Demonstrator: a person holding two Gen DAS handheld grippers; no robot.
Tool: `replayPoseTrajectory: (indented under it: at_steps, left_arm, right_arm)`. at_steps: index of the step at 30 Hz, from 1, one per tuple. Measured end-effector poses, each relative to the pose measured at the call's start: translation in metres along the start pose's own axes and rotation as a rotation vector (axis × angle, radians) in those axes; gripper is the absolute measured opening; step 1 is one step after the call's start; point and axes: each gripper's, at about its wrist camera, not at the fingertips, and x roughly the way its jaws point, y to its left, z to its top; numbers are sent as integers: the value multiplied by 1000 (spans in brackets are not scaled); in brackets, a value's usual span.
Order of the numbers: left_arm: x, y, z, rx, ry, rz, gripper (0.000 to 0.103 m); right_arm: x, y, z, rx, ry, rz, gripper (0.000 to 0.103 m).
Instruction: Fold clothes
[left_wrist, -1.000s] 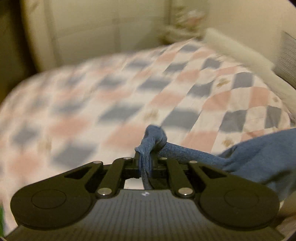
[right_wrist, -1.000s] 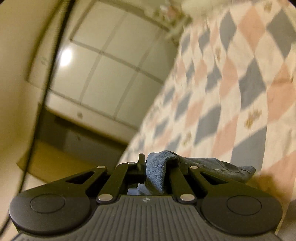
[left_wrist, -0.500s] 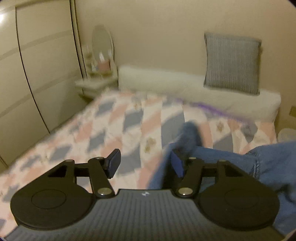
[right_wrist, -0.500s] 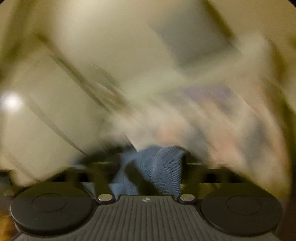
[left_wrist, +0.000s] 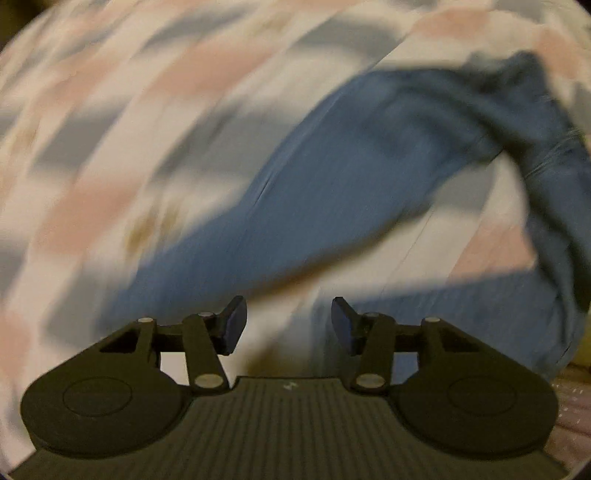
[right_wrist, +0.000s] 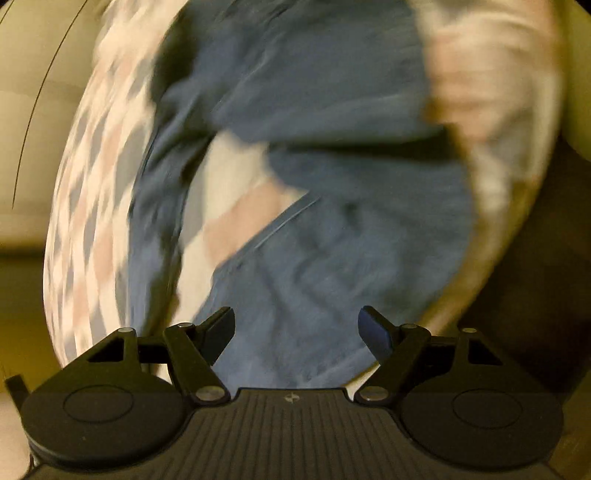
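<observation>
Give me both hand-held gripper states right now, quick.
Left hand-held gripper: open, empty, above the blue garment.
Right hand-held gripper: open, empty, garment beyond it.

blue garment (left_wrist: 369, 166), pink-grey-white diamond-patterned bedspread (left_wrist: 110, 110)

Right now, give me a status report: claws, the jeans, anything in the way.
Left claw open, empty. Right claw open, empty. Jeans loose and rumpled on the quilt, unfolded. Views blurred; nothing seen in the way.
</observation>
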Motion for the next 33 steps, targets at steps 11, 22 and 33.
replayPoseTrajectory:
  at_steps: [11, 22, 33]
  left_arm:
    - [41, 17, -75, -73, 27, -121, 57]
    - [108, -35, -58, 263, -84, -161, 67]
    - [67, -5, -91, -16, -95, -339, 4]
  right_arm:
    - [38, 18, -81, -122, 137, -27, 77]
    - [25, -35, -195, 157, -27, -103, 78]
    - [11, -59, -164, 175, -154, -98, 78]
